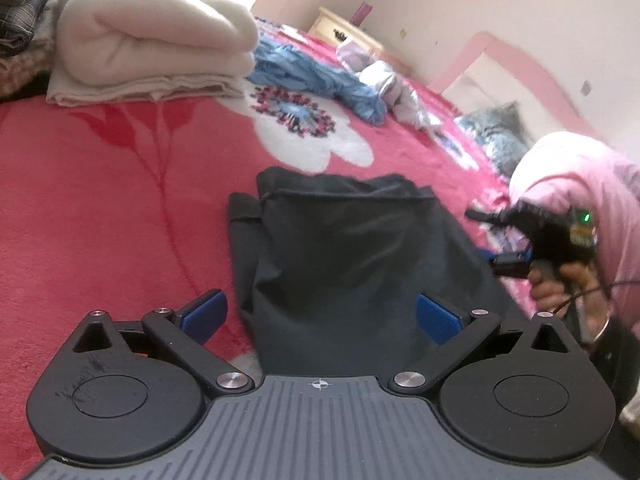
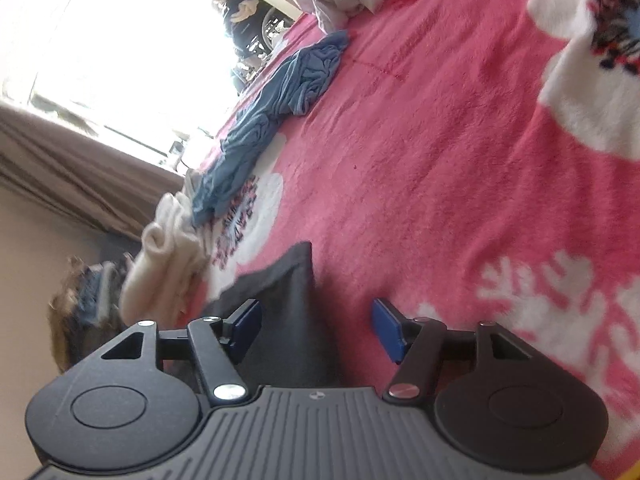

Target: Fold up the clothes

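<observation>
A dark grey garment (image 1: 344,256) lies partly folded on the pink flowered blanket (image 1: 100,200). My left gripper (image 1: 320,316) is open just above the garment's near end, blue pads on either side of it. My right gripper (image 2: 316,332) is open, tilted sideways, at the edge of the same dark garment (image 2: 284,304). It also shows in the left wrist view (image 1: 512,240), held in a hand at the garment's right side, apart from the cloth.
A folded cream blanket (image 1: 156,52) lies at the back left. A crumpled blue garment (image 1: 316,76) and a pale lilac garment (image 1: 384,80) lie beyond the dark one. A pink-clad person (image 1: 580,184) is at the right. A bright window (image 2: 120,40) lies beyond the bed.
</observation>
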Action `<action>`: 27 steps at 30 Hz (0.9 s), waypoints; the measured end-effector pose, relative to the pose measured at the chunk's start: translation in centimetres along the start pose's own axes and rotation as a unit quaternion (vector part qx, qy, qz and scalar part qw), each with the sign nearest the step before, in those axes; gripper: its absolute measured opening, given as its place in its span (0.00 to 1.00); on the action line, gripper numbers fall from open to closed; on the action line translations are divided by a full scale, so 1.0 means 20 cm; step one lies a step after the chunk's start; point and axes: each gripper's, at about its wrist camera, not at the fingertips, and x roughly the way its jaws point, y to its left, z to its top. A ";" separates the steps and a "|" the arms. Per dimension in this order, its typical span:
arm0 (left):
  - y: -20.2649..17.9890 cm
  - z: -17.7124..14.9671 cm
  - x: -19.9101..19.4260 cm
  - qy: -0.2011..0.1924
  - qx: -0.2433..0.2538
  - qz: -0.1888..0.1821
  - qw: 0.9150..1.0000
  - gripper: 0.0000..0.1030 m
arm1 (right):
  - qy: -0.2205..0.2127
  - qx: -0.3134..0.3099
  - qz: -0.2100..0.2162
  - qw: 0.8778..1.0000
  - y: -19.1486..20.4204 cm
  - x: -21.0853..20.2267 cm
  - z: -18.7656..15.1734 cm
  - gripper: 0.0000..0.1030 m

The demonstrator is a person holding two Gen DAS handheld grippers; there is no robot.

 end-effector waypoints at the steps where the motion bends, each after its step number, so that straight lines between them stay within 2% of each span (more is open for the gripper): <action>1: 0.01 0.00 0.01 0.001 -0.001 0.008 1.000 0.94 | 0.003 0.001 0.005 1.000 0.00 0.02 0.01 0.68; 5: 0.10 0.05 0.01 -0.019 -0.053 -0.001 0.998 0.92 | 0.016 0.008 0.027 0.999 0.01 0.09 0.07 0.71; 11: 0.15 0.13 0.14 -0.001 -0.047 -0.025 0.999 0.92 | 0.059 0.015 0.076 0.995 0.06 0.26 0.14 0.72; 17: 0.20 0.11 0.16 -0.017 -0.089 -0.066 0.994 0.93 | 0.130 -0.032 0.119 0.984 0.12 0.34 0.09 0.72; 21: 0.20 0.11 0.18 0.000 -0.089 -0.101 0.991 0.93 | 0.181 -0.053 0.151 0.970 0.13 0.31 0.04 0.71; 27: 0.16 0.21 0.34 0.010 -0.066 -0.122 0.990 0.93 | 0.212 -0.052 0.168 0.961 0.14 0.41 0.10 0.70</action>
